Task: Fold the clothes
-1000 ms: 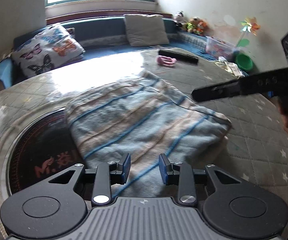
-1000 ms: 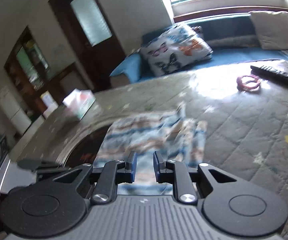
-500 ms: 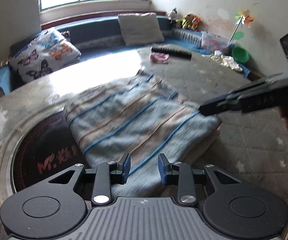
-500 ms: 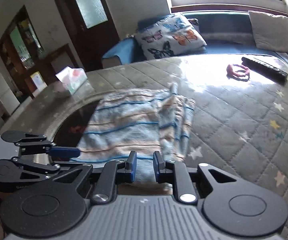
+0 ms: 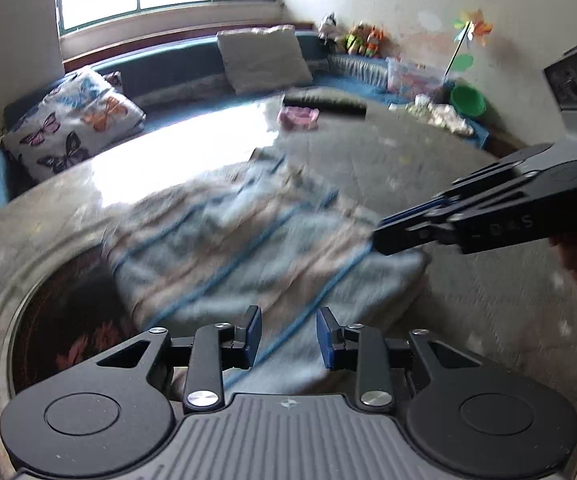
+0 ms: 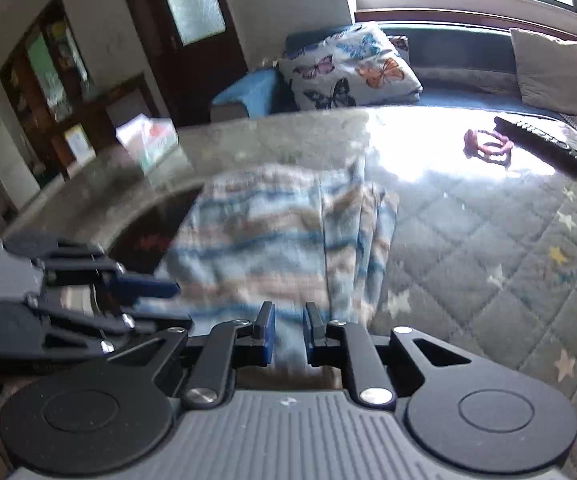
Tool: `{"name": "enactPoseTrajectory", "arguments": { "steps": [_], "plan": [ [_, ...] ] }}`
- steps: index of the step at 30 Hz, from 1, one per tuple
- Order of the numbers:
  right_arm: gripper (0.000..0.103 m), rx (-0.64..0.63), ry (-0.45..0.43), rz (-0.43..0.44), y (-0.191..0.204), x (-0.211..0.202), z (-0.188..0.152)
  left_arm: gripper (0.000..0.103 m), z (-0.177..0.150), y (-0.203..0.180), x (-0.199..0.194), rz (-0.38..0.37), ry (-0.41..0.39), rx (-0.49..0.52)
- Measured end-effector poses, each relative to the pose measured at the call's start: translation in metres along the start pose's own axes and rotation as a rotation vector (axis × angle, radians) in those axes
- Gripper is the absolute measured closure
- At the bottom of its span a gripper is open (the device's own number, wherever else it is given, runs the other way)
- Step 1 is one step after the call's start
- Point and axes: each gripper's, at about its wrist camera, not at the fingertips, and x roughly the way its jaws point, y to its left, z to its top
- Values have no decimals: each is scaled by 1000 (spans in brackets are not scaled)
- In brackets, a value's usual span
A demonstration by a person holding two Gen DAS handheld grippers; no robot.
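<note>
A folded garment with blue and tan stripes (image 5: 256, 248) lies on the quilted table; it also shows in the right wrist view (image 6: 288, 240). My left gripper (image 5: 288, 338) is open and empty just above the garment's near edge. My right gripper (image 6: 288, 334) is open with a narrow gap, empty, over the garment's near edge on its side. In the left wrist view the right gripper (image 5: 392, 236) hovers at the garment's right corner. In the right wrist view the left gripper (image 6: 156, 296) sits at the left.
A grey star-quilted cover (image 6: 488, 248) lies on the table, with a dark round inset (image 5: 68, 320) at the left. A black remote (image 6: 540, 146) and a pink item (image 6: 488, 146) lie at the far side. A tissue box (image 6: 148, 140) stands at the left. A bench with pillows (image 5: 76, 128) lies behind.
Both grippers have drawn back and shifted slightly over the garment; the views are blurred by motion. The garment lies as before. Both jaws stay open.
</note>
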Motion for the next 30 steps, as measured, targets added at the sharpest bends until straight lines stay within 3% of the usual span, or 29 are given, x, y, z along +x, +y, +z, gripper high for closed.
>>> {"name": "enactPoseTrajectory", "arguments": {
  "steps": [4, 9, 15, 18, 23, 30],
  "plan": [
    [89, 32, -44, -9, -8, 7, 19, 71, 14, -9, 13, -36, -28, 0],
    [89, 41, -55, -8, -13, 34, 40, 72, 16, -14, 33, -80, -1, 2],
    [92, 77, -17, -79, -31, 75, 43, 72, 12, -15, 40, -105, 9, 30],
    [92, 81, -27, -71, -32, 73, 44, 70, 13, -12, 37, -117, 13, 39],
    [91, 74, -72, -55, -30, 69, 54, 71, 27, 8, 35, -48, -23, 13],
    [92, 118, -48, -74, -42, 88, 54, 72, 50, 61, 56, 50, -27, -128]
  ]
}}
